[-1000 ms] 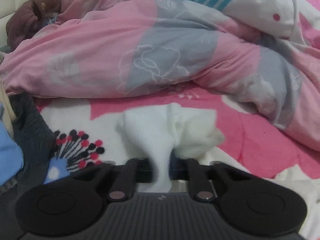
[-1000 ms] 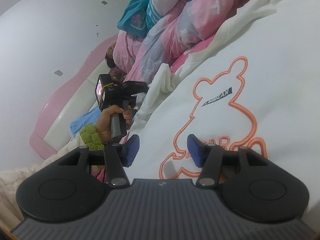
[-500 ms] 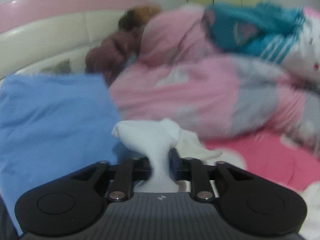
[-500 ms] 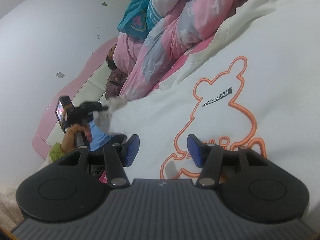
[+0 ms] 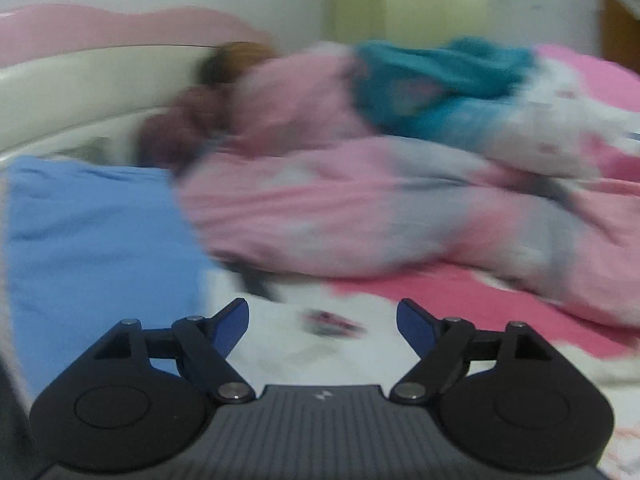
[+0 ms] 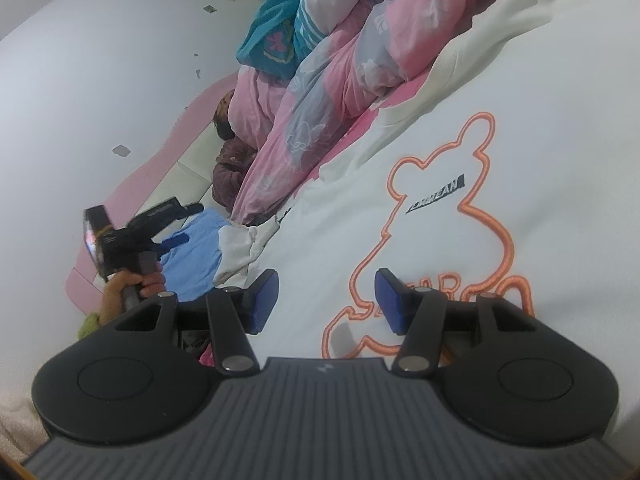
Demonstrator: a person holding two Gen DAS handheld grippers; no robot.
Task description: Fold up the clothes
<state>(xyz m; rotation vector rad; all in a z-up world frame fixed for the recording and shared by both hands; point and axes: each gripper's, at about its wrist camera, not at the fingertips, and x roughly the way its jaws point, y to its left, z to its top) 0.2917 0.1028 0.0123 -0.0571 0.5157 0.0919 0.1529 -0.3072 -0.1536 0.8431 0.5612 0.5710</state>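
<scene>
- Since 0.5 s ago: left gripper (image 5: 322,320) let go of white sleeve (image 6: 240,250), jaws now spread wide, nothing between them.
- Sleeve now lying bunched on bed, at edge of blue cloth (image 6: 192,258), just beside shirt body; seen from right wrist view only.
- Left gripper also visible in right view (image 6: 176,240), lifted clear of sleeve, hand (image 6: 132,286) on its handle, green cuff (image 6: 90,322) below.
- Left view heavily motion-blurred; fine detail not readable.
- Ahead of left gripper: white fabric with small dark/red print, blurred, cannot tell whether shirt or bedsheet.
- Blue cloth (image 5: 92,248) to left of left gripper, spread flat.
- Pink-grey duvet (image 5: 380,220) heaped across bed behind, teal item (image 5: 440,76) on top of it, dark brown garment (image 5: 180,132) at headboard end.
- Pink sheet (image 5: 460,304) showing under duvet on right.
- Right gripper (image 6: 326,302) unchanged: jaws apart, holding nothing, poised over white shirt (image 6: 560,140).
- Shirt spread flat on bed, front up, orange bear outline (image 6: 440,216) with small black label inside it directly ahead of right gripper.
- Right blue pads (image 6: 262,300) close above shirt; contact not discernible.
- Shirt collar edge runs next to duvet (image 6: 340,92), touching or overlapping it.
</scene>
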